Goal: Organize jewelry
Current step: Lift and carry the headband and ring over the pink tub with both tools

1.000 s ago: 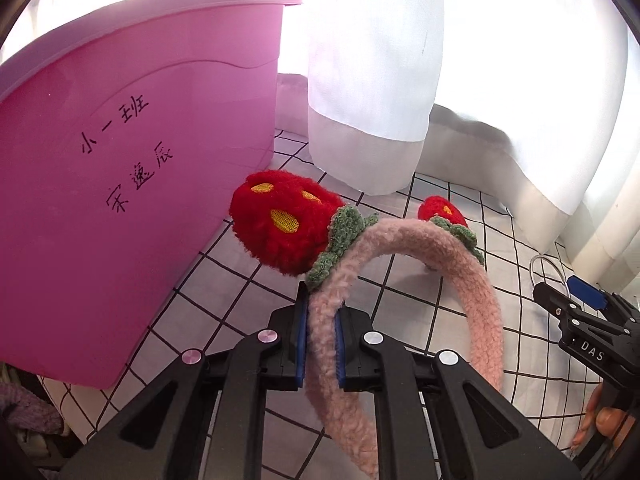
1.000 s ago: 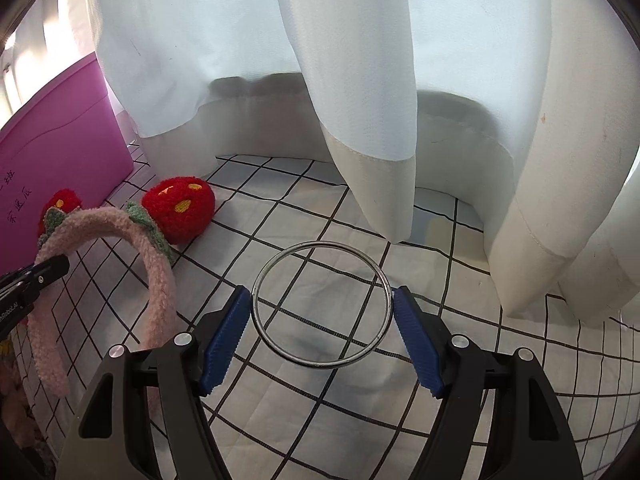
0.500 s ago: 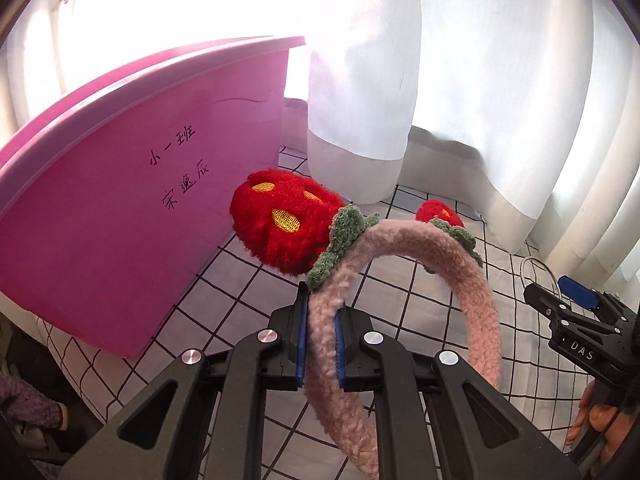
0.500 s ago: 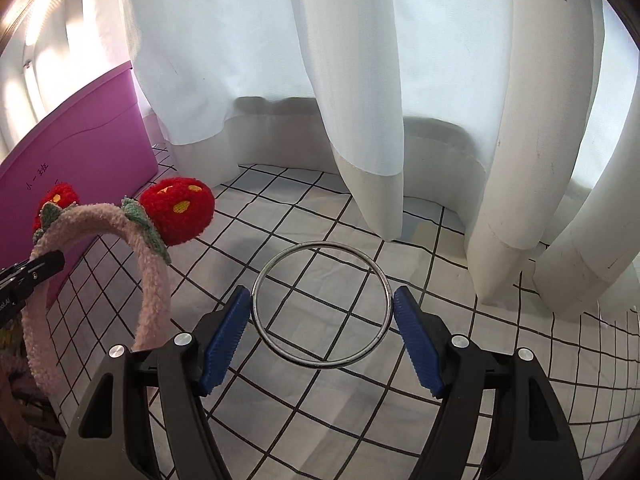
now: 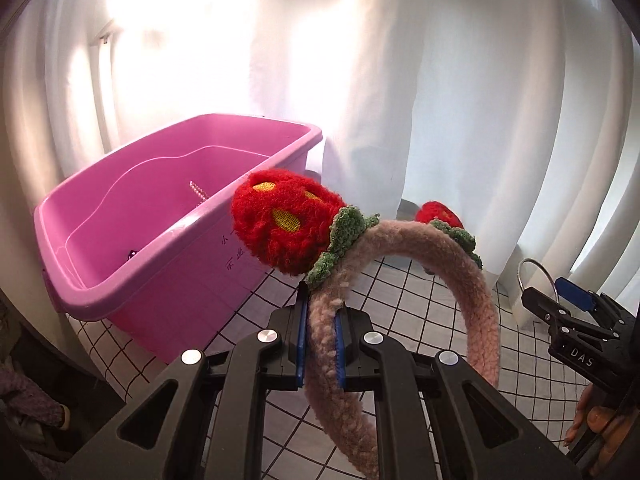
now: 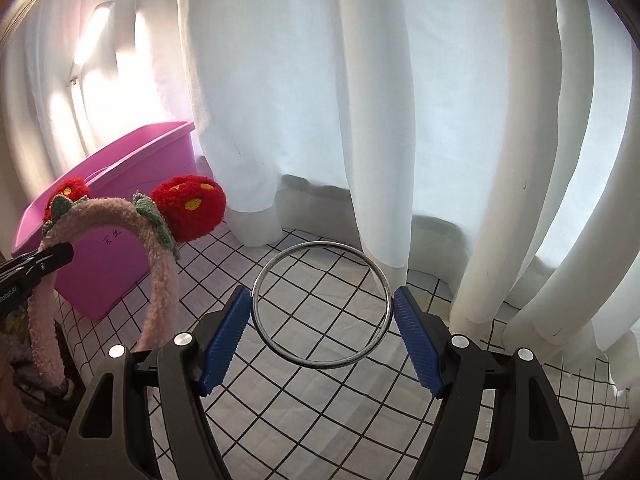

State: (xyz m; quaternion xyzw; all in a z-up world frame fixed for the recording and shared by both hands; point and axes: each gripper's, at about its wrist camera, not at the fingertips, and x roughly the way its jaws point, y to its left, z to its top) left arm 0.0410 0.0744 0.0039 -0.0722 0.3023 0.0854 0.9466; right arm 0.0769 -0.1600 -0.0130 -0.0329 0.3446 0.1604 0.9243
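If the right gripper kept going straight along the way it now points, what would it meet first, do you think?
Probably the checked cloth, with the white curtain hanging just beyond. The right gripper, shut on the metal ring, tilts downward, and nothing else lies ahead. Depth is uncertain.

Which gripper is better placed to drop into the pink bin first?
Left. The left gripper, shut on the headband, sits beside the pink bin; the right gripper with the ring is farther off.

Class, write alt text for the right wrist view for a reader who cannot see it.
The right tool holds a thin metal ring between its blue pads above a checked cloth. To its left, a fluffy pink headband with red strawberries hangs before a pink bin.
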